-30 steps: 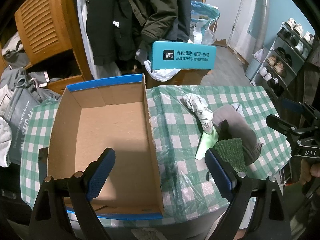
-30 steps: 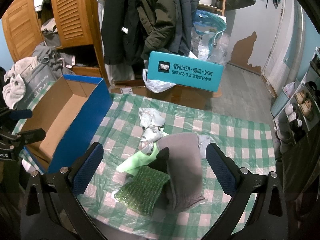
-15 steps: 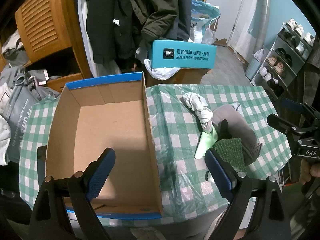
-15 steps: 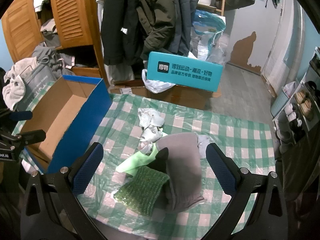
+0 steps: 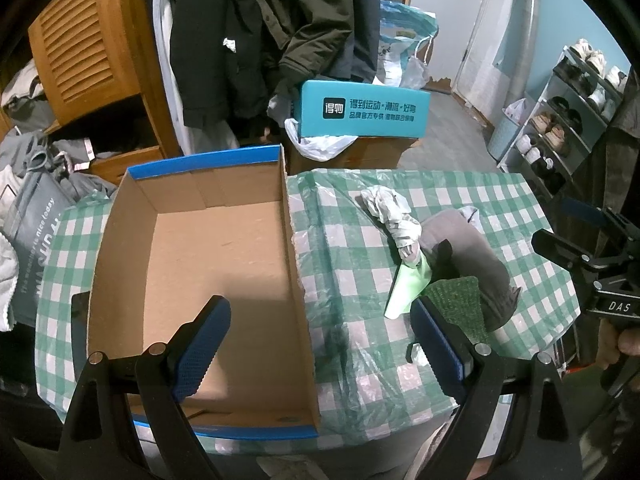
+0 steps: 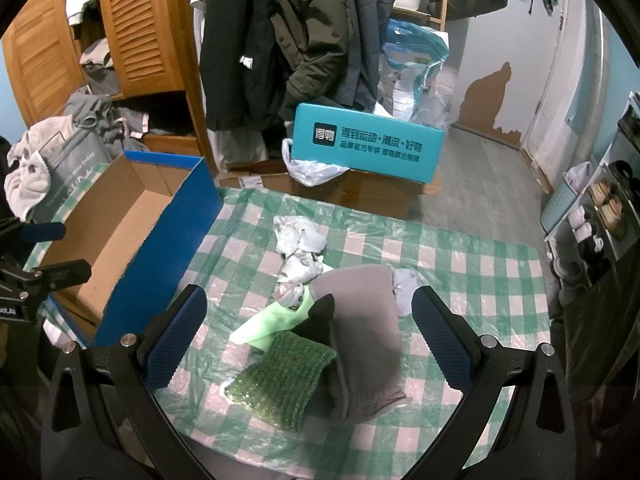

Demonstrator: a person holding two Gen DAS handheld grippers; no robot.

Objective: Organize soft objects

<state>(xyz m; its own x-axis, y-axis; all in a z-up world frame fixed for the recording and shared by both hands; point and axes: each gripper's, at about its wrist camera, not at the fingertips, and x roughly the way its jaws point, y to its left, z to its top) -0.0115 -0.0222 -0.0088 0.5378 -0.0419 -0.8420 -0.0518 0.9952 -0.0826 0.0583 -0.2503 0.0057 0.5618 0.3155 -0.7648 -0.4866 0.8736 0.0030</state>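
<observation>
- Right now the left gripper [image 5: 320,344] hangs with its jaws spread wide and nothing between them, above the near edge of the shoebox [image 5: 200,280].
- That shoebox, blue outside and bare cardboard inside, sits open on the worktop [image 6: 460,264], which wears a green-and-white checked cover.
- Beside the shoebox, apart from its right wall, lies the pile of soft things: a crumpled white cloth [image 6: 298,236] at the far end, then a pale green cloth [image 6: 268,324], a dark green knitted piece [image 6: 280,376] and a grey garment [image 6: 364,328].
- The knitted piece overlaps the pale green cloth and leans against the grey garment; a small black item [image 6: 322,308] shows between them, too hidden to name.
- Likewise released, the right gripper [image 6: 310,332] hovers over that pile, its jaws wide to either side and holding nothing.
- Beyond the worktop, past the shoebox's far end, stands a teal carton [image 5: 364,110] printed with white lettering.
</observation>
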